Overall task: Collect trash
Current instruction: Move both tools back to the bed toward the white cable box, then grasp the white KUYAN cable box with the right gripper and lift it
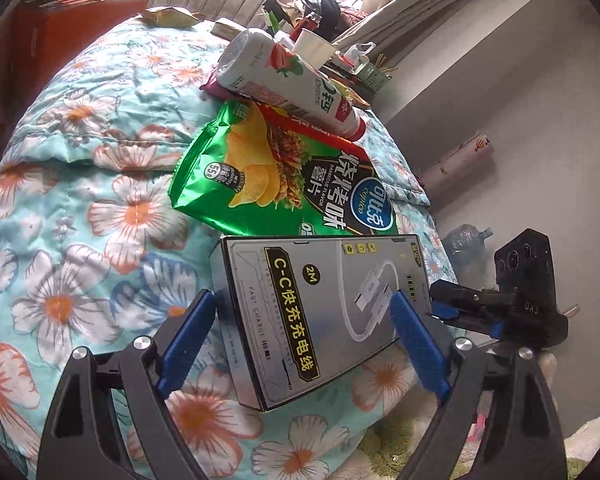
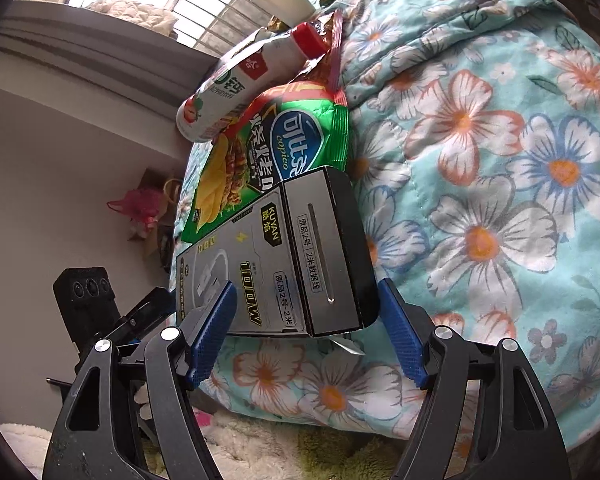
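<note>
With both tools spread, our left tool [image 1: 302,336] and right tool [image 2: 306,330] straddle the cable box [image 1: 324,320] overhanging the bed [image 1: 80,208], chip bag [image 1: 284,176] at twelve o'clock, seemingly to grab it.

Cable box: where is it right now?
In both wrist views the cable box lies on the floral quilt near its edge, just in front of the green chip bag, between each gripper's open fingers.

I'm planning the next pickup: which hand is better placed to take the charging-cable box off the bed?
Probably the left tool: its open fingers straddle the cable box across its width. The right tool is open too, but faces the box's end, by the other tool.
</note>
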Available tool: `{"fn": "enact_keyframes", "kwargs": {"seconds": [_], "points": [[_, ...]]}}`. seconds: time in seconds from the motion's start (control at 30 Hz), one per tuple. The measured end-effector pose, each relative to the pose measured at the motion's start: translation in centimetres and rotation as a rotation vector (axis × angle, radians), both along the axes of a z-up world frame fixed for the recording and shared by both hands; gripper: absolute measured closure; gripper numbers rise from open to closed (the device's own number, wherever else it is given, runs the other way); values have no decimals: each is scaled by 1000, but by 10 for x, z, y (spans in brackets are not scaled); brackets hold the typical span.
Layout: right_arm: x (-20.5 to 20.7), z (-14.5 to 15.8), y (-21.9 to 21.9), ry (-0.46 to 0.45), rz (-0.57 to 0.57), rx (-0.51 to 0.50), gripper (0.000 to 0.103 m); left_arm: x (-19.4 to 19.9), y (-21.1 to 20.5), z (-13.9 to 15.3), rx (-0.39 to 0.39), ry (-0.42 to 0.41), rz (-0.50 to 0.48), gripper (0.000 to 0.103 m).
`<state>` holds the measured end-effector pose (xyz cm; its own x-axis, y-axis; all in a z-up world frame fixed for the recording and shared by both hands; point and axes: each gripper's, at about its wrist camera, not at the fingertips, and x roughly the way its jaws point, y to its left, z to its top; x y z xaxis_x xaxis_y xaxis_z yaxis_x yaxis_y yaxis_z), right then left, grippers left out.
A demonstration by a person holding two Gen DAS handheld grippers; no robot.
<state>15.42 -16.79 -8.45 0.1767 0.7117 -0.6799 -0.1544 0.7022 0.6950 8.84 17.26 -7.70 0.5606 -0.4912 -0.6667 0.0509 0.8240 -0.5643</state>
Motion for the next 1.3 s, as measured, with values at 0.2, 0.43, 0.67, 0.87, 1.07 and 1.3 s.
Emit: {"fn": "enact_keyframes", "kwargs": {"seconds": [0.2,0.43,0.67,0.87,1.07,1.3], "points": [[-7,1,-52,19,-118,55,33,-6,-53,10,3,-14,-185,17],[17,13,-117,-45,-305,26,33,23,-126,2,-21,0,-398,17],[41,39,-162,-171,-540,-125,30,40,-183,-10,-104,43,-538,17],[3,23,-170,-52,-524,47,28,31,-162,-8,-106,41,-488,17],[2,2,-120,75,-431,75,26,37,-124,5,-88,-12,-375,17],[59,13,-78,-8,-384,-122,23,37,-100,15,-81,-47,-314,17]]}}
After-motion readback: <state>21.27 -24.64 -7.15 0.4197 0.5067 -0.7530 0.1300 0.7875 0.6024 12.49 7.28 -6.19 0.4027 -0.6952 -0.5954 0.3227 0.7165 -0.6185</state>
